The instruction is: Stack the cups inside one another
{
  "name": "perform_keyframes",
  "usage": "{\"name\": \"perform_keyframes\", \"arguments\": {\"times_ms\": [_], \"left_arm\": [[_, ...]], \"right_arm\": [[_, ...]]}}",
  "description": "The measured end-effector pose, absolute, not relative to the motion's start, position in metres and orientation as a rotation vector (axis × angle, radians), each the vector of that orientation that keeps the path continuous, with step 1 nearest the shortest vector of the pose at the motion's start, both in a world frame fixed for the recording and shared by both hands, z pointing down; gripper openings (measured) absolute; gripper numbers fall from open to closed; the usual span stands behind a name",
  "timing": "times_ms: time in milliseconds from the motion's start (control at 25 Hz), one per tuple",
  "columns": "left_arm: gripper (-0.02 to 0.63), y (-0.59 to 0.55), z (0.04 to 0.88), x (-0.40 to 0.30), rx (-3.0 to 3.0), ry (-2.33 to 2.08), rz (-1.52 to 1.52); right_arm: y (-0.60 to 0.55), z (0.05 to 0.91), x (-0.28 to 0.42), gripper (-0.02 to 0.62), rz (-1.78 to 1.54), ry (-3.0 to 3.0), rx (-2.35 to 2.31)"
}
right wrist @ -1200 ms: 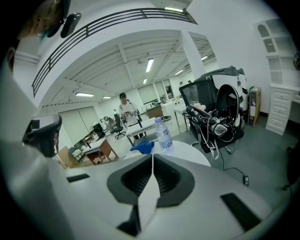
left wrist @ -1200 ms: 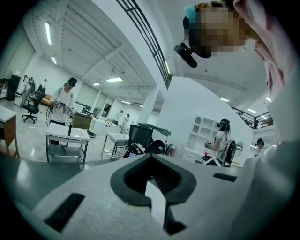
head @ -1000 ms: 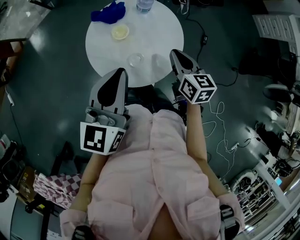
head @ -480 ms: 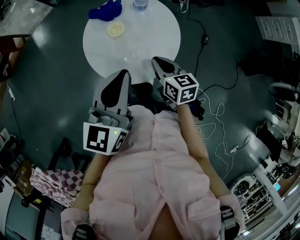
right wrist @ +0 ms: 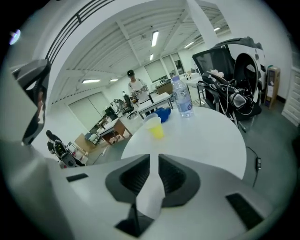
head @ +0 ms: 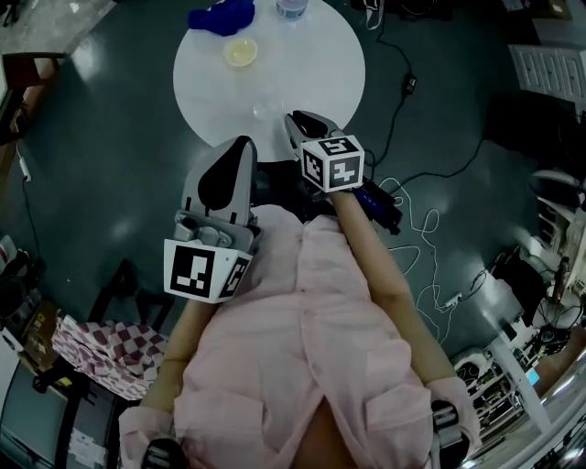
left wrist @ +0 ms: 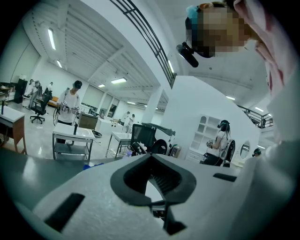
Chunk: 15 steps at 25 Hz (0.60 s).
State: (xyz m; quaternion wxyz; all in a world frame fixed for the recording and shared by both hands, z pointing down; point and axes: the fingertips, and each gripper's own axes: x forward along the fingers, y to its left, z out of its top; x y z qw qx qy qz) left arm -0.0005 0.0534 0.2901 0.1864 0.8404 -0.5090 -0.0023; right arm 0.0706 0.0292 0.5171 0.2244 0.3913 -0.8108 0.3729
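Note:
A clear cup (head: 267, 112) stands near the front edge of the round white table (head: 320, 64). Farther back is a cup with yellow in it (head: 241, 52), seen beyond the jaws in the right gripper view (right wrist: 155, 126). My right gripper (head: 295, 119) hangs just right of the clear cup at the table's edge. Its jaws (right wrist: 151, 161) are all but shut, with a thin slit and nothing between them; they have just opened a crack. My left gripper (head: 236, 145) is held off the table, close to the body, jaws together and empty (left wrist: 151, 165).
A water bottle (head: 291, 7) and a blue cloth (head: 222, 16) sit at the table's far side, also in the right gripper view as bottle (right wrist: 183, 101) and cloth (right wrist: 162, 114). Cables (head: 417, 220) trail over the dark floor to the right.
My right gripper has moved left and down, from beside the table's right front to right next to the clear cup. The left gripper has stayed put.

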Motion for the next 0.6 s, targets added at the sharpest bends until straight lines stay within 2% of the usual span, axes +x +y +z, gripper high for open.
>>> {"name": "perform_keyframes", "arguments": {"times_ms": [80, 160, 600], "left_arm": [[0.014, 0.054, 0.291, -0.006, 2.362, -1.437, -0.007], [0.014, 0.054, 0.291, -0.012, 2.359, -1.437, -0.007], [0.015, 0.05, 0.294, -0.043, 2.353, -1.423, -0.016]], "right_arm": [[0.026, 0.522, 0.066, 0.052, 1.057, -2.219, 1.088], [0.024, 0.527, 0.061, 0.11, 1.097, -2.204, 1.088], [0.013, 0.557, 0.055, 0.11, 1.257, -2.046, 1.231]]}}
